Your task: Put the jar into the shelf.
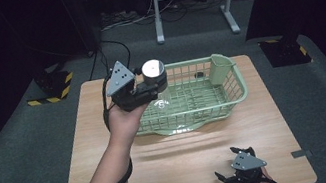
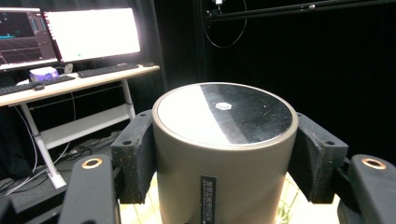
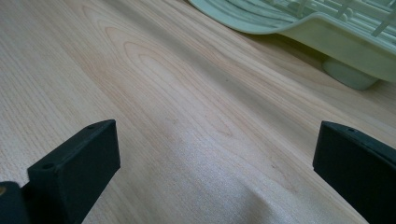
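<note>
Pale wood table (image 1: 189, 168) fills the frame's centre; the green rack (image 1: 232, 94) sits upper middle. At its left rim the left tongs (image 1: 151, 91) clamp a grey canister (image 1: 153, 73), base hidden. Lower right, the right tongs (image 1: 237, 162) gape empty.

left gripper (image 2: 224, 163) clamped on a grey metal cylinder with a flat mirror-like top (image 2: 224, 140)

the two black padded jaws pressed against opposite sides of the upright cylinder, whose glossy lid reflected half bright, half dark and bore a small hexagonal mark near its centre; a narrow black label ran down its front wall. pale green plastic lattice (image 2: 289, 205) showed just beneath it. behind, at the left, stood a light wooden desk on a white frame (image 2: 79, 81) carrying two lit monitors (image 2: 91, 32) and a dark keyboard (image 2: 107, 70), with cables on the floor under it. the right background was black curtain.
</note>
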Demonstrator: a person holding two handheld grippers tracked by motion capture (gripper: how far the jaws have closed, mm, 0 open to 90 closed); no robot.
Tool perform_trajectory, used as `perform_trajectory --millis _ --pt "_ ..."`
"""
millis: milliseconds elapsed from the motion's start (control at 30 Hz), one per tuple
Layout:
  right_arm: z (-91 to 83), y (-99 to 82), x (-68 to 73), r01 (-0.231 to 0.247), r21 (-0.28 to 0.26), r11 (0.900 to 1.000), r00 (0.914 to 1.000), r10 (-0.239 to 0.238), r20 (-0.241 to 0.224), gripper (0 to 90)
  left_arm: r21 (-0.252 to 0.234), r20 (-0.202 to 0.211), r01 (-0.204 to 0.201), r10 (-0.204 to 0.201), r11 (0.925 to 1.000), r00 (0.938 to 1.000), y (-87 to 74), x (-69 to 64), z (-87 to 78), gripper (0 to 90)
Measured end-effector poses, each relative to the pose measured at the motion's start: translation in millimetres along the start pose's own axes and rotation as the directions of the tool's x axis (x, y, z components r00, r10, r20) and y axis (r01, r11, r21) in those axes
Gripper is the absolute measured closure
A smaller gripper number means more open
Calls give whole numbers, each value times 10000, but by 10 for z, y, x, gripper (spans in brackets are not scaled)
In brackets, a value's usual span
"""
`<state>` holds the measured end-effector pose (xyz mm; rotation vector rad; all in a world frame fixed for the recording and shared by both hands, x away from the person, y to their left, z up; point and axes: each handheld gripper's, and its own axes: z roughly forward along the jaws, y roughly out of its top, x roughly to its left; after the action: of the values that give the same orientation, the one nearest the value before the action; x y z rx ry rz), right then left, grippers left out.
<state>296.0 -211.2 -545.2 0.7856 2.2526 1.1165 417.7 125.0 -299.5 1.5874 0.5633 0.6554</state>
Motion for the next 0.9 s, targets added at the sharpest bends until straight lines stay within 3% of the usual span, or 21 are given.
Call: perform_trajectory --millis 533,900 --pt "-12 -5 -14 -156 -117 9998 9998 155 -96 3 642 -260 349 -333 9973 9991 -239 148 399 334" --pt "-11 -5 -21 -154 -166 9997 9998 152 -137 3 1433 -264 683 -651 9873 9975 -427 238 656 334"
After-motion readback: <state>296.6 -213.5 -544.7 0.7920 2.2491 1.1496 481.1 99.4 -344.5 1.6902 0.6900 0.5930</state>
